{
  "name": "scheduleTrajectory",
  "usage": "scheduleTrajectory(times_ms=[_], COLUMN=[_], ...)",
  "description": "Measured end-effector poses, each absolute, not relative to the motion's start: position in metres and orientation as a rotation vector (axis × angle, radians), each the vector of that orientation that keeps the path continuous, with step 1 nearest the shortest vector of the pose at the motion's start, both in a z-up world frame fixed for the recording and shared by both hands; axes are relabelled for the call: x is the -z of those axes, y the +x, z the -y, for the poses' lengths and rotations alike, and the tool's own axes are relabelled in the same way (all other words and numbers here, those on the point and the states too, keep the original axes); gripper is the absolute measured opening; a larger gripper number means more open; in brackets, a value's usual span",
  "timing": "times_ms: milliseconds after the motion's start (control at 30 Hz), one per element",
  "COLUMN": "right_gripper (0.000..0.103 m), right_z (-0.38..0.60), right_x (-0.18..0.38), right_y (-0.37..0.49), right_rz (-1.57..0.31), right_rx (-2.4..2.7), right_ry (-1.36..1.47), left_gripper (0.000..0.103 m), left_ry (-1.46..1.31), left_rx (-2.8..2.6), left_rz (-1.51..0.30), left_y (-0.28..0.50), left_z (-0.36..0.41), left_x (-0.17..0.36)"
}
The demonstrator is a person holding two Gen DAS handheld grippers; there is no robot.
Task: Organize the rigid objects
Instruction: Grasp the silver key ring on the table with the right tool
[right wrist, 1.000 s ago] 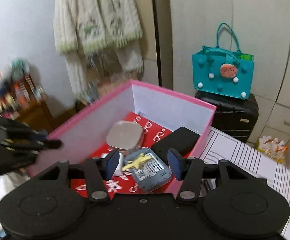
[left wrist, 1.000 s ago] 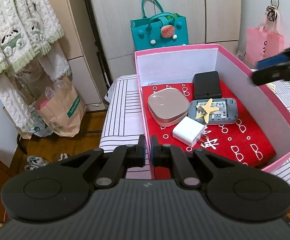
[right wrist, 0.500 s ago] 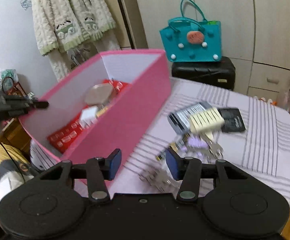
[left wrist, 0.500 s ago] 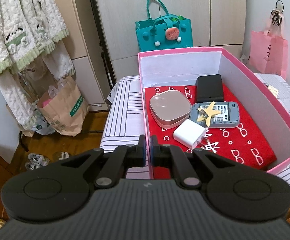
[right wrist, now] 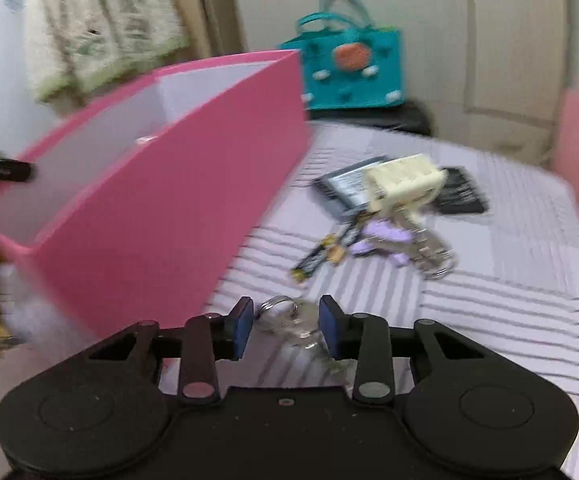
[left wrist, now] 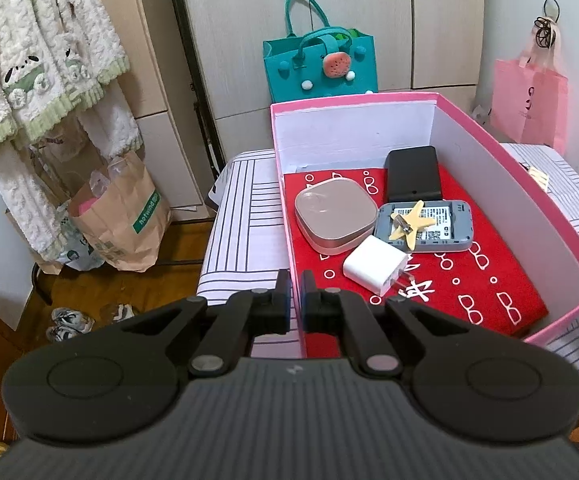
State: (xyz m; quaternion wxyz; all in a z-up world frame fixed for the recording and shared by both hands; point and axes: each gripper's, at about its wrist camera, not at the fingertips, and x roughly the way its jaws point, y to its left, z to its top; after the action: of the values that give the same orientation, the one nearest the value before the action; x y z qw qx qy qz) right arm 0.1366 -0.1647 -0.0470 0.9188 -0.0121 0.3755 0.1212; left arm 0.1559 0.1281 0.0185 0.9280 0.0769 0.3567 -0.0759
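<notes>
Step in hand, as judged: fetching the next loose item from the desk (right wrist: 489, 320) for the pink box (left wrist: 521, 184). Four items or so already lay on the box's red lining: a rounded beige case (left wrist: 333, 216), a black block (left wrist: 411, 172), a grey device (left wrist: 441, 228) with a yellow star-shaped piece (left wrist: 409, 224) on top, and a white charger (left wrist: 373, 266).

Left tongs (left wrist: 295, 300) were pressed together on the near wall of the box, one finger outside and one inside, apparently steadying it.

Right tongs (right wrist: 285, 326) were low over the striped cloth, just beside the box's outer wall. They stood partly spread and had just been closing. A metal key ring with a clear tag (right wrist: 289, 318) lay between the blue pads (right wrist: 243, 326). The view was blurred, but a gap showed on either side, so no pinch yet.

Farther back on the desk lay a cream comb-like clip (right wrist: 403, 178), a dark card (right wrist: 459, 196), a small battery (right wrist: 313, 260) and lilac and metal bits I could not identify.

Next move, as judged: finish closing on the ring, which sat flat and thin, so the pads would need to reach the cloth; then lift clear over the box wall.
</notes>
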Motion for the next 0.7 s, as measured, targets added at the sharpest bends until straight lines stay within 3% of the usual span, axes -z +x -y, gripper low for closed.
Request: scheduleTrajectory(times_ms=[67,100,167,300,433,567,600,633,700], right_gripper=[0.027,0.011,0.005,0.006,0.02,0.021,0.02,0.005,0.005], right_z=[0.163,0.162,0.161,0.163,0.159,0.16,0.16,0.158,0.156], right_x=[0.048,0.048,0.048,0.048,0.046,0.05,0.051,0.051,0.048], right_y=[0.134,0.133,0.132,0.128,0.116,0.11,0.108,0.107,0.105], right_rz=[-0.745,-0.736,-0.728,-0.718,-0.687,-0.695,-0.686,-0.678,-0.669], right_rx=[-0.23,-0.217,-0.21,-0.245,-0.213,-0.205,-0.199,-0.191,-0.191], right_ry=[-0.004,0.001,0.001,0.027,-0.011,0.01,0.005,-0.007,-0.031], left_gripper=[0.004,0.004,0.004,0.004,0.005,0.005,0.005,0.005,0.005], left_ry=[0.157,0.161,0.175,0.19,0.199,0.198,0.196,0.195,0.197], left_rx=[0.163,0.164,0.164,0.169,0.171,0.172,0.173,0.172,0.171], left_rz=[-0.739,-0.74,-0.74,-0.737,-0.738,-0.738,-0.737,-0.737,-0.736], left_y=[0.157,0.157,0.157,0.156,0.156,0.156,0.156,0.156,0.156], left_z=[-0.129,-0.129,-0.127,-0.126,-0.126,-0.126,-0.126,-0.126,-0.126], left_x=[-0.019,-0.019,-0.019,-0.019,-0.019,-0.019,-0.019,-0.019,-0.019])
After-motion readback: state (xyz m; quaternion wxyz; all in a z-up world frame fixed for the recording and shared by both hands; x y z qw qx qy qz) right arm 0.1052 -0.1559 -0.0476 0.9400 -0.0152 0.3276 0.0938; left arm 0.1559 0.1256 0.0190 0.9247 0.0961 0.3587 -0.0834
